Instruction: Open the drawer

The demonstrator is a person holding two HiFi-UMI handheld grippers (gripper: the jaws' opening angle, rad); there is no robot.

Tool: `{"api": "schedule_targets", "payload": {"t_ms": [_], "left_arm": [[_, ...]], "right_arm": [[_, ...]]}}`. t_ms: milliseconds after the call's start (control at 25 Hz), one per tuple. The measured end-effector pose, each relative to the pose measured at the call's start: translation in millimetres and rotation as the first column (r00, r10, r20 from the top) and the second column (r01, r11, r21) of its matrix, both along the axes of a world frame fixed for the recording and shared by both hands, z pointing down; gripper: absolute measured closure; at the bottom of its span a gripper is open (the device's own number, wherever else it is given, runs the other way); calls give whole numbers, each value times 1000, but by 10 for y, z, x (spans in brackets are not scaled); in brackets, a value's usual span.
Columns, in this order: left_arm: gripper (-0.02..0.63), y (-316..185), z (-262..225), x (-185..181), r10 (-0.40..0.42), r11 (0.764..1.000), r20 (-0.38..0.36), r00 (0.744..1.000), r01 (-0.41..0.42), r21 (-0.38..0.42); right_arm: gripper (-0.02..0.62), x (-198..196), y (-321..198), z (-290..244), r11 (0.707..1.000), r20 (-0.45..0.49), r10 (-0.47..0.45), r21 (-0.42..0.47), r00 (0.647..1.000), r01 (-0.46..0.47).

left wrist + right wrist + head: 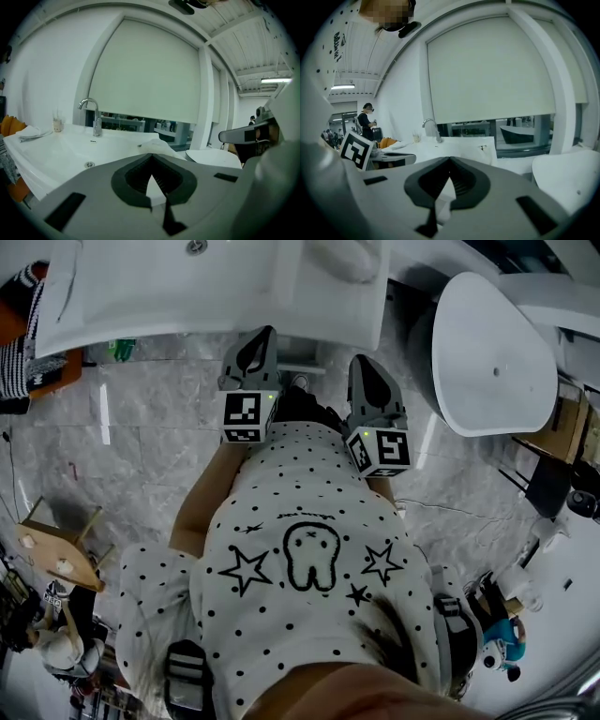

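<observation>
My left gripper [150, 159] and right gripper [449, 161] are both clenched and empty, side by side, facing a white washbasin [70, 150] with a tap [95, 117] at its far edge. No drawer shows in any view. I judge it sits below the basin, so I should lower, unclench, and find its front before pulling.
</observation>
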State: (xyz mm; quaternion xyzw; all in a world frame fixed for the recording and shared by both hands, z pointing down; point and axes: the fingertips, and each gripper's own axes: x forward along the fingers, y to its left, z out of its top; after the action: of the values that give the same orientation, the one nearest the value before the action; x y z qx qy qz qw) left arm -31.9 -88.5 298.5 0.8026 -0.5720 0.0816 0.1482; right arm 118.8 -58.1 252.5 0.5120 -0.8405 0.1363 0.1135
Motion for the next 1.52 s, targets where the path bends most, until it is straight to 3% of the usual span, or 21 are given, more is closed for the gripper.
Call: {"api": "schedule_targets", "payload": {"t_ms": [440,600,1200,1520], "left_arm": [[603,99,-399,3,16,997,1,1000,-16,82],[603,140,-512,52,47,992,40,998,-51,117],[603,417,-715,122,53,985,32,998,-58,160],[603,561,-726,350,90,985,-9,996,-87,149]], "right_arm": [[581,106,19,-136,999,7,13,44,1000,-13],[581,128,6,-153,998,5,11,54,1000,-12],[581,386,160,-264,993,28,47,107,999,-50],[581,423,284,-268,992,47,-6,126,999,0]]}}
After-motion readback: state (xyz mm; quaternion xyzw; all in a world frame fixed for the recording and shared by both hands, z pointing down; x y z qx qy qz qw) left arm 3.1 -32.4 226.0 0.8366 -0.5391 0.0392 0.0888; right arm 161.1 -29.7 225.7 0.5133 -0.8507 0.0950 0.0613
